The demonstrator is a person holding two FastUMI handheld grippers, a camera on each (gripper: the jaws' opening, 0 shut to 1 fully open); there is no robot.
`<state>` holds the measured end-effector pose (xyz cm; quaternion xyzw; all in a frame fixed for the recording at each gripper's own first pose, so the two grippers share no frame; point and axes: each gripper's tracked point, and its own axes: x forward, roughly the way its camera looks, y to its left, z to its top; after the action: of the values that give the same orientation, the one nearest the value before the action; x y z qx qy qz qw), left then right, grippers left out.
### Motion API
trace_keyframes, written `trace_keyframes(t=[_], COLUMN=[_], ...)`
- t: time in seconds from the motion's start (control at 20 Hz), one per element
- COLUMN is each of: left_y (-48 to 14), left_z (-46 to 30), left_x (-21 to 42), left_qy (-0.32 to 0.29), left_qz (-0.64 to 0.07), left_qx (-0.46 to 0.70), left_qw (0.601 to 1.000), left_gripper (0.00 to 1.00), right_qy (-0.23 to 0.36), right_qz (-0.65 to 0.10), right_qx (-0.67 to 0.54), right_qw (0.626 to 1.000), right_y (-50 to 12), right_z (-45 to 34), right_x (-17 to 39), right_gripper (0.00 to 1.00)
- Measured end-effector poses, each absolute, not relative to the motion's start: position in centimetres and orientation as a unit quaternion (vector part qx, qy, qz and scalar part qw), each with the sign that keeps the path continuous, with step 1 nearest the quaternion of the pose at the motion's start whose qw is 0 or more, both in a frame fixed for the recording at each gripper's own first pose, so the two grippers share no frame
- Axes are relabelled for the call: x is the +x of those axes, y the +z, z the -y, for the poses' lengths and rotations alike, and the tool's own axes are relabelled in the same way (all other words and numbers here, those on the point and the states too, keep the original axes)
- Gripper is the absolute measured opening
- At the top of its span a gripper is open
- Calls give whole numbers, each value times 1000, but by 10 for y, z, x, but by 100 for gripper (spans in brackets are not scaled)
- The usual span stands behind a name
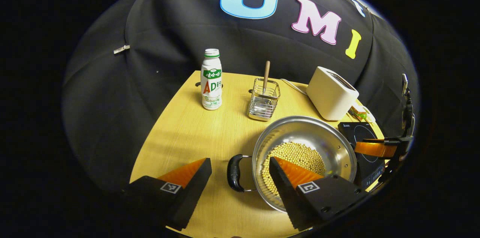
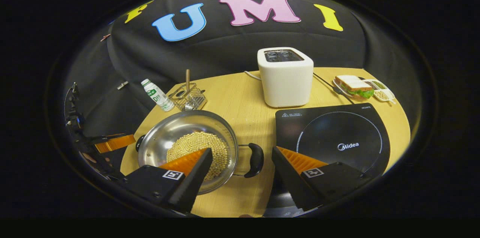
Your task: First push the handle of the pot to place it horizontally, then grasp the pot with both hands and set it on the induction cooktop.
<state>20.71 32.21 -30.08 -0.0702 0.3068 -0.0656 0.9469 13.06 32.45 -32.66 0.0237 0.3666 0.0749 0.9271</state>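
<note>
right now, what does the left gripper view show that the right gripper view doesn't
Left gripper view: the left gripper open, with the left handle framed between its fingers. Right gripper view: the right gripper open, framing the right handle, plus the whole ring of the induction cooktop. Both: the pot holding beans, the bottle, toaster and wire basket.
</note>
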Motion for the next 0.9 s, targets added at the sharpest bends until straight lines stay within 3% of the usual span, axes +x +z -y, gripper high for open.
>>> trace_keyframes(t=[0.6,0.9], left_y=[-352,-368], left_z=[-295,-296], left_x=[231,241], left_qy=[-90,-101], left_qz=[-350,-364], left_qx=[-142,-124], left_qw=[921,918], left_gripper=[96,94], right_qy=[77,81], right_qz=[-398,-406], right_qx=[27,14], right_qw=[914,910], right_y=[-369,-384], right_z=[-334,-342], right_x=[128,132], right_gripper=[99,97])
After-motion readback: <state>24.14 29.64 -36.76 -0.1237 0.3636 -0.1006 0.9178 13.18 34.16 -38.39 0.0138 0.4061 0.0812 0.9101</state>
